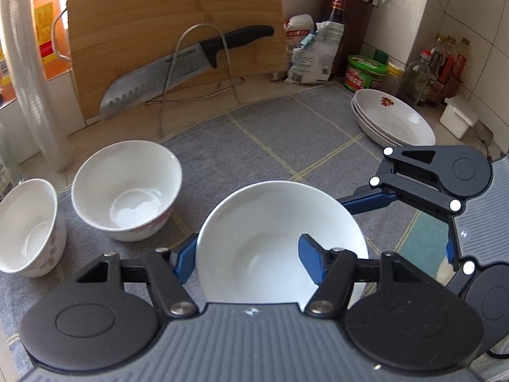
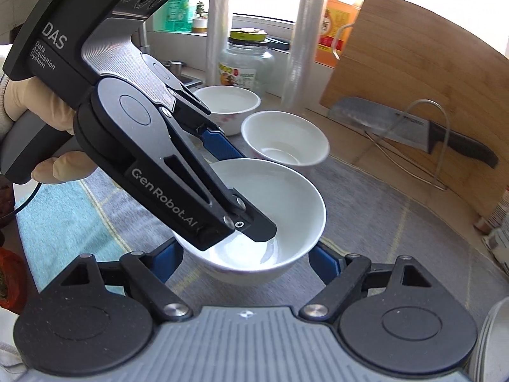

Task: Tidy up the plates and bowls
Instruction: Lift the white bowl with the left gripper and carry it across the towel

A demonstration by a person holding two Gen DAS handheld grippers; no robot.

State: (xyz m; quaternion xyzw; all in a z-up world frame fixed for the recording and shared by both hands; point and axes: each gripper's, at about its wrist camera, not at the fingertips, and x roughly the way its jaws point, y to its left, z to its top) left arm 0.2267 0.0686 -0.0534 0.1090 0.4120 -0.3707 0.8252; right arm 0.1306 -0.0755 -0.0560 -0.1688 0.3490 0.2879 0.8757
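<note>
A plain white bowl (image 1: 273, 232) is held between both grippers just above the grey checked mat (image 1: 286, 133). My left gripper (image 1: 248, 245) is shut on the bowl's wall, one finger inside and one outside; in the right wrist view its inner finger (image 2: 254, 222) reaches into the bowl (image 2: 286, 203). My right gripper (image 2: 246, 251) clasps the bowl from outside, a blue pad on each flank. Two more white bowls (image 1: 127, 191) (image 1: 28, 226) stand upright on the mat to the left. A stack of shallow plates (image 1: 394, 117) sits at the back right.
A wooden cutting board (image 1: 175, 31) leans on the wall behind a wire rack (image 1: 203, 73) carrying a large knife (image 1: 178, 70). Bottles, bags and a green tub (image 1: 366, 73) crowd the back right corner. Plastic rolls (image 2: 305, 41) and a jar (image 2: 248, 60) stand near the window.
</note>
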